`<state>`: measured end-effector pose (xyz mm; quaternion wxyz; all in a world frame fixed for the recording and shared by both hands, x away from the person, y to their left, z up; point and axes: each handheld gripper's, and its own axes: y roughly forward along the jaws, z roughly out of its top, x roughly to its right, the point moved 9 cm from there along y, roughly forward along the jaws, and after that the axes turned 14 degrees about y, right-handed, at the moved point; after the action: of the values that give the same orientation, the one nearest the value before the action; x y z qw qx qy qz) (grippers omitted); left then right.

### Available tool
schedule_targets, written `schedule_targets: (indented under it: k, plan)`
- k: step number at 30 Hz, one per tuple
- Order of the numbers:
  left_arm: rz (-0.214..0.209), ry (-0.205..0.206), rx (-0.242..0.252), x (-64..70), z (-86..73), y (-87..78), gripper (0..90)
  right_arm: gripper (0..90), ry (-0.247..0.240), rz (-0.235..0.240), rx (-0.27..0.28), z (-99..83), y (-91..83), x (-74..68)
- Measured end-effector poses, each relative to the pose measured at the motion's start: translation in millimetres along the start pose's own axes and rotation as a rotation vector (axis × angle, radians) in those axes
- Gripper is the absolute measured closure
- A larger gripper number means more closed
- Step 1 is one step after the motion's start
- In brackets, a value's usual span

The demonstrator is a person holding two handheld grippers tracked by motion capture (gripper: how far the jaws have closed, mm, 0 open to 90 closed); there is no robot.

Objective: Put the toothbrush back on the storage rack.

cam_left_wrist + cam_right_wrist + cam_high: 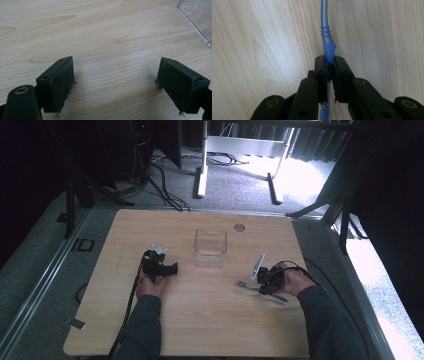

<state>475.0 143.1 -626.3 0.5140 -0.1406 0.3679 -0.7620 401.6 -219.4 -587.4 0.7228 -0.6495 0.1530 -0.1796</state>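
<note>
Pale wood grain covers the table (pixel 200 320), which stands on grey carpet with black curtains to either side and a white desk frame (pixel 240 150) beyond the far edge. At the left, the person's left hand (pixel 150 287) holds the left gripper (pixel 167 268) low over the wood, a dark sleeve (pixel 142 325) running back to the bottom edge and a black cable trailing beside it. In the left gripper view its jaws stand wide apart with bare table between the worn black pads (pixel 61 82), and a corner of clear plastic shows at the upper right. That corner belongs to the clear box (pixel 210 248), an open-topped container standing upright near the table's middle, just beyond and to the right of the left gripper. A small round grey disc (pixel 239 227) sits in the tabletop behind the box. Farther right, the right hand (pixel 295 280) holds the right gripper (pixel 261 287) down at the table, its grey plate tilted up. A blue toothbrush-like tool (pixel 250 286) lies on the wood under it, one end pointing left toward the middle. In the right gripper view the jaws are pressed together on the tool's blue handle (pixel 329 51), where a ribbed blue grip meets a silvery neck that curves away over the wood.
</note>
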Motion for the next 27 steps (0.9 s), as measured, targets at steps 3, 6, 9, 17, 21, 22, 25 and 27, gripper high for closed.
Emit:
schedule_targets:
  k: [3,6,9,17,21,22,25,27]
  plan:
    - [0.000,0.001,0.000,-0.1,0.0,0.0,14.8,82.4,0.004,0.002,0.016,1.8,-2.2,-0.1]
    - [0.000,0.000,0.000,0.0,0.0,0.0,14.8,82.4,0.014,0.002,0.038,4.3,-4.1,0.8]
    - [0.000,0.000,0.000,0.0,0.0,0.0,14.8,82.4,0.023,0.000,0.061,6.4,-6.4,1.9]
    - [0.000,0.000,0.000,0.0,0.0,0.0,14.8,82.4,0.066,-0.011,0.147,14.1,-14.7,6.1]
    - [0.000,0.000,0.000,0.0,0.0,0.0,14.8,82.4,0.078,-0.014,0.180,17.5,-18.5,7.8]
    - [0.000,0.000,0.000,0.0,0.0,0.0,14.8,82.4,0.081,-0.014,0.186,18.3,-19.4,8.0]
    - [0.000,0.000,0.000,0.0,0.0,0.0,14.8,82.4,0.089,-0.015,0.223,21.3,-22.9,9.4]
    - [0.000,0.000,0.000,0.0,0.0,0.0,14.8,82.4,0.100,-0.013,0.245,22.8,-25.5,10.1]
